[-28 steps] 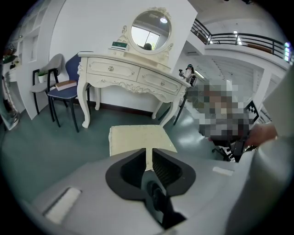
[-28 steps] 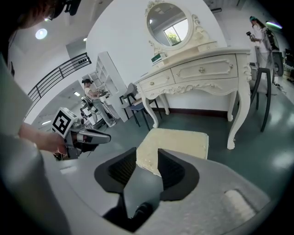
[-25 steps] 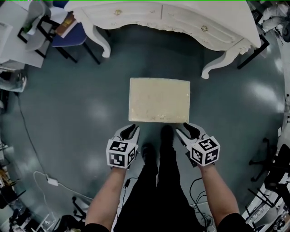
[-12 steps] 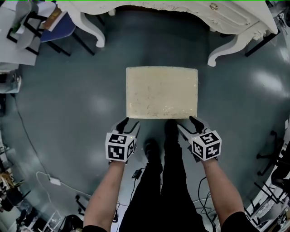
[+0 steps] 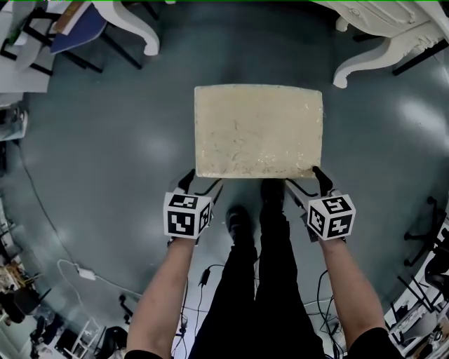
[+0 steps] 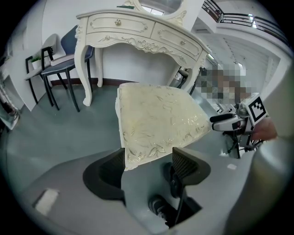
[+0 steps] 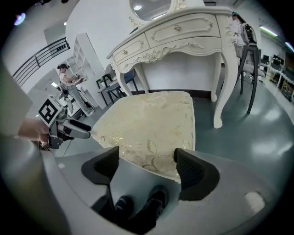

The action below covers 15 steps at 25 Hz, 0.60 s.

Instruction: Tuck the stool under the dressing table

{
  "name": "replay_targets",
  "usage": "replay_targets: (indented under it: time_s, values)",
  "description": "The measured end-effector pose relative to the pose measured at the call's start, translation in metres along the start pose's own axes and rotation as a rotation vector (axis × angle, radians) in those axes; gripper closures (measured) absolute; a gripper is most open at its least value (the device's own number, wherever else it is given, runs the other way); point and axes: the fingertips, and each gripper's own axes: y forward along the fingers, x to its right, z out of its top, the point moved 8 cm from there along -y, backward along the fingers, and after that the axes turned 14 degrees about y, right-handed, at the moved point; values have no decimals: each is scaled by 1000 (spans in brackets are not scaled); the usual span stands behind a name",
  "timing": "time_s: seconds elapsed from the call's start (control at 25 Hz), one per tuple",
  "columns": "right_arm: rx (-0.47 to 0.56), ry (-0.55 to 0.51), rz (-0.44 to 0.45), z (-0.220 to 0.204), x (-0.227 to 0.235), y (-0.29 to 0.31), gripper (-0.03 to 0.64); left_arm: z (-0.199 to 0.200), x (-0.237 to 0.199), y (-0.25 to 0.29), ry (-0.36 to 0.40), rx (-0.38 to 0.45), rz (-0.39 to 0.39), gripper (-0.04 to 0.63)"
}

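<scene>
Cream brocade covers the stool (image 5: 258, 130), which stands on the grey floor (image 5: 105, 161) short of the white dressing table (image 5: 382, 24); left gripper (image 5: 201, 182) and right gripper (image 5: 306, 180) straddle its near corners, jaws opening, pads unclamped; marker cubes (image 5: 187, 214) bear black-and-white squares.

From above the person, the head camera looks steeply down on the stool (image 5: 258, 131), the floor (image 5: 105, 154), the left gripper (image 5: 203, 181) and the right gripper (image 5: 304, 179). The dressing table (image 5: 393, 17) is clipped at the top edge. The left gripper view sits low and close at the stool's near left corner, which shows between its opening jaws, and faces the dressing table. The right gripper view mirrors it at the near right corner, its jaws also opening. Each gripper view catches the other gripper, and all three views share the stool's top.
</scene>
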Motion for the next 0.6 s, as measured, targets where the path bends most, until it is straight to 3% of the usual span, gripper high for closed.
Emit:
replay_targets:
  time_s: [0.44,0.6]
  values:
    - [-34,-3,-73,-2,22,2,206,-1,2,18,31,-51,-19,223]
    - [-63,-62,-103,-4,19,10,229,1,1,20,40,-64,-15,224]
